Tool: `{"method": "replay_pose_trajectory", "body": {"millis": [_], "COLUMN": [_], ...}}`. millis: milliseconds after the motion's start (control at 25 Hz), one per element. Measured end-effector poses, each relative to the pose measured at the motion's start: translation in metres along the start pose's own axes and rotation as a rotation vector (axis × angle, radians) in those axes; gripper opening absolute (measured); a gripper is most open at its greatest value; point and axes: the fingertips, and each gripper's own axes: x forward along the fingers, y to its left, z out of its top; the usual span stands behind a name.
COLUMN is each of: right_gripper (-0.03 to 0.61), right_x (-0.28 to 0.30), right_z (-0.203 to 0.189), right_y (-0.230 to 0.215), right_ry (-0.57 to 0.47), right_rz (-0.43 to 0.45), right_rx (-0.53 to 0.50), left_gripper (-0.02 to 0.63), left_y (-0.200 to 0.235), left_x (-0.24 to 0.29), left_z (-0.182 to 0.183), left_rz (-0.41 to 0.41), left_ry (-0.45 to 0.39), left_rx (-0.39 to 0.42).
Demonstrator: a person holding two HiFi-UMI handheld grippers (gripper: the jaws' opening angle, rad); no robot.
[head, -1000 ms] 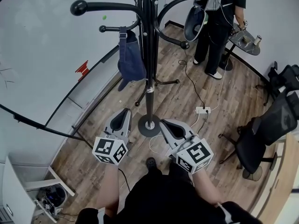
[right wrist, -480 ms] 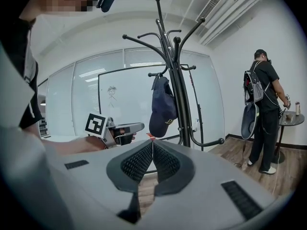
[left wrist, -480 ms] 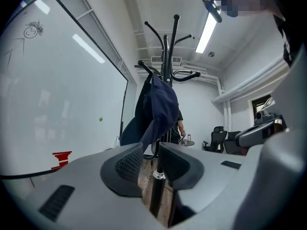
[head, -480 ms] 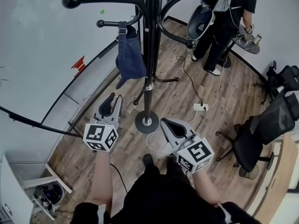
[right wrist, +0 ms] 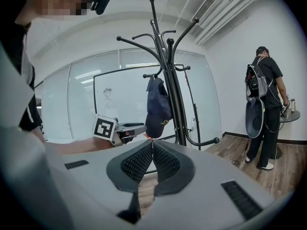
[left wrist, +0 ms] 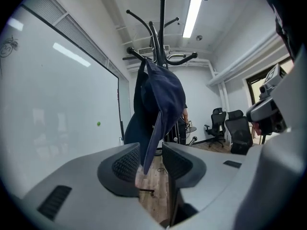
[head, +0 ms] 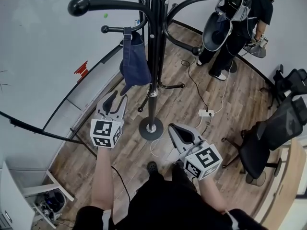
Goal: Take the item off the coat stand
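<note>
Surroundings: black stand [head: 153, 56] on a round base [head: 151, 127], wood floor [head: 177, 104]. White wall [head: 48, 42] close on the left. White power strip [head: 207, 113] with cables lies on the floor right of the base. Black chair [head: 276, 128] far right. A person [head: 235, 28] in black stands beyond the stand, well apart from it.

Task item: dark blue cap [head: 134, 63] hangs by its back strap from a short hook [head: 115, 29] on the stand's wall side, brim down, just beside the pole. The pole and a low curved hook are right of the cap. Nothing stands between the cap and the left gripper.

Left gripper [head: 116, 97]: held forward and roughly level, aimed at the cap from below the brim. Jaws have just been opening and now stand wide apart, pressing on nothing. In the left gripper view the brim tip lines up with the gap; cannot tell whether it is already between the pads or just beyond.

Right gripper [head: 173, 127]: held low near the base, right of the pole, well apart from the cap. Jaws closed pad to pad, nothing between them.
</note>
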Motion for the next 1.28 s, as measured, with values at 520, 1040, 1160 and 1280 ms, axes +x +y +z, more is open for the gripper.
{"method": "replay_pose_trajectory", "body": {"millis": [520,1040,1160,1280], "right_gripper": [0.031,0.031,0.031,0.031], "right_x": [-0.004,-0.011,-0.013,-0.015], "right_z": [0.002,-0.004,-0.004,-0.005], "right_y": [-0.003,-0.004,-0.004,-0.005], "right_ry": [-0.016,-0.019,-0.023,-0.022], "right_rz": [-0.03,-0.035,-0.033,-0.034], "right_rx": [0.045,0.095,0.099,0.103], "left_gripper": [0.144,0.064,0.048,0.038], "left_y": [-0.003,-0.015,-0.021,-0.025], "left_x": [0.02,0.018,0.017,0.015], "left_z": [-0.006,-0.001,0.0,0.001], "left_rz": [0.0,-0.016,-0.023,-0.025], "left_ry": [0.055,0.052,0.057,0.06], "left_rx": [0.141,0.194,0.233,0.248]}}
